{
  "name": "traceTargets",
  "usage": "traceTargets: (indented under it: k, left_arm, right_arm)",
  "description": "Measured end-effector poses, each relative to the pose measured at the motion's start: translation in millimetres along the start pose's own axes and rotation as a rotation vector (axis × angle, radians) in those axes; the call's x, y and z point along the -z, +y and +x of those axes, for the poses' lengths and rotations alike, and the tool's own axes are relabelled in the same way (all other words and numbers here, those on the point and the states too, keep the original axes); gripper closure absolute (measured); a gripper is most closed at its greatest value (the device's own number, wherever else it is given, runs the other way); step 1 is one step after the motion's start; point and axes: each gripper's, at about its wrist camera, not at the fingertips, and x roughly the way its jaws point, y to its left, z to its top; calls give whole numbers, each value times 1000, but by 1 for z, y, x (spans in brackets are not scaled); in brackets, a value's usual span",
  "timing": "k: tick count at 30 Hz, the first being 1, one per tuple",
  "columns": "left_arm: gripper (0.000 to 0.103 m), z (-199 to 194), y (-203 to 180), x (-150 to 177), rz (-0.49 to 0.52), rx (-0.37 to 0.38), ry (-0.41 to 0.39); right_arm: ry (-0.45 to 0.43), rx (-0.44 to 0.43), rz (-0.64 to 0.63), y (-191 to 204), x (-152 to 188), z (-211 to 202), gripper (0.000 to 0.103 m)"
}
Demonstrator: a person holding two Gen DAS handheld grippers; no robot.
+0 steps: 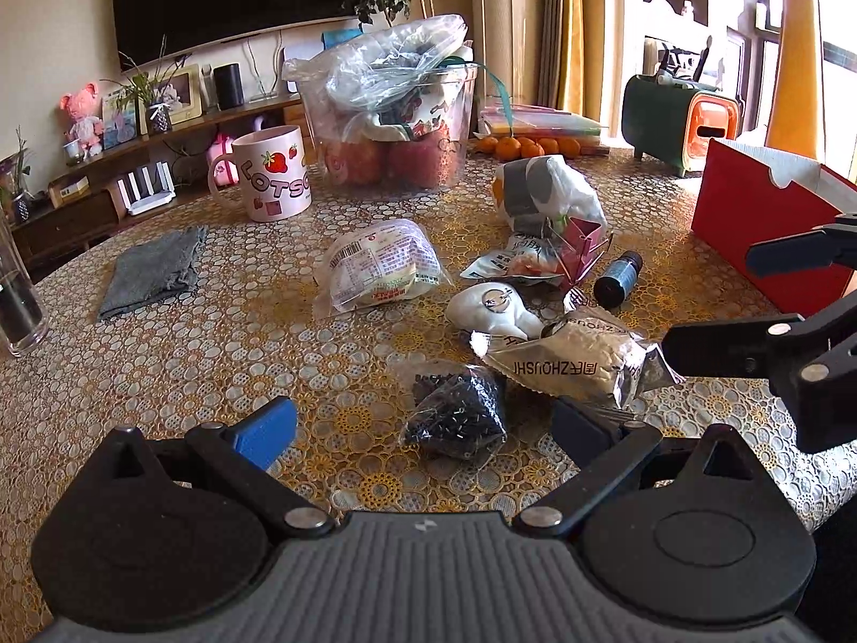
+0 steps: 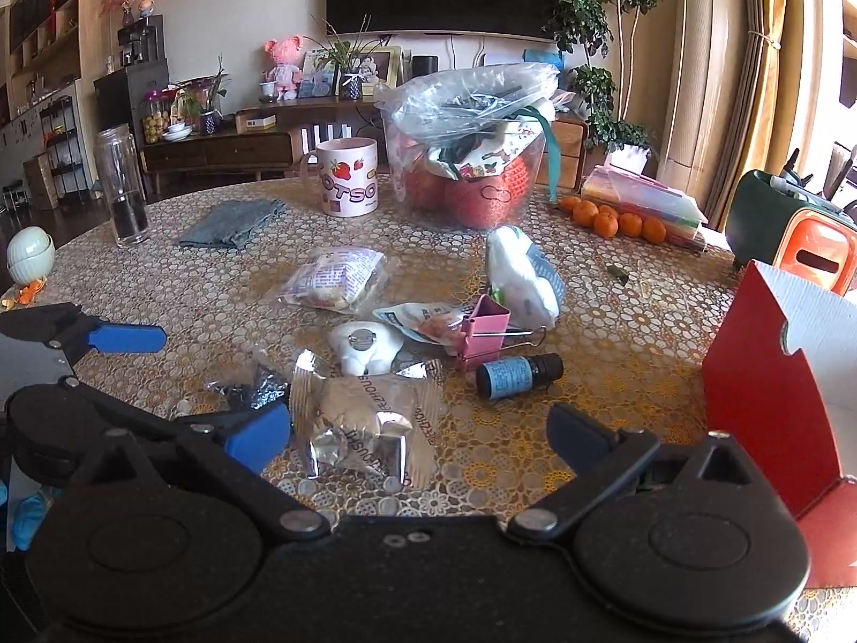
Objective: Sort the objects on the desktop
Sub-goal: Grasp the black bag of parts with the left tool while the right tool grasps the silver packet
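Both tools stand with their jaws spread wide and nothing between them. The left gripper (image 1: 423, 428) hovers over a small clear bag of dark beads (image 1: 455, 412) at the near edge of the table (image 1: 187, 353); the right gripper (image 2: 418, 436) faces a silver foil snack packet (image 2: 364, 418) that lies just right of the beads. Farther off lie a white figurine (image 2: 364, 345), a pink binder clip (image 2: 482, 332), a small dark bottle (image 2: 517, 375) with a blue label and a printed food packet (image 1: 375, 268). A red box (image 2: 771, 391) stands open at the right. The foil packet is probably light, crinkly and slippery, and its contents may crush; a grip across a sealed end would likely serve best. The bottle, lying on its side, may roll.
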Motion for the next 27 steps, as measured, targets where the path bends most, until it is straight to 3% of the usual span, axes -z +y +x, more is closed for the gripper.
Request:
traceTargets:
  k: [18,27]
  left_arm:
    - [1,31,6,6,-26,-22,25]
    - [2,38,9,8,-43,-3,39]
  right_arm:
    - [65,15,41,12,2,52,1]
    - [124,-20,124,5,1,68,9]
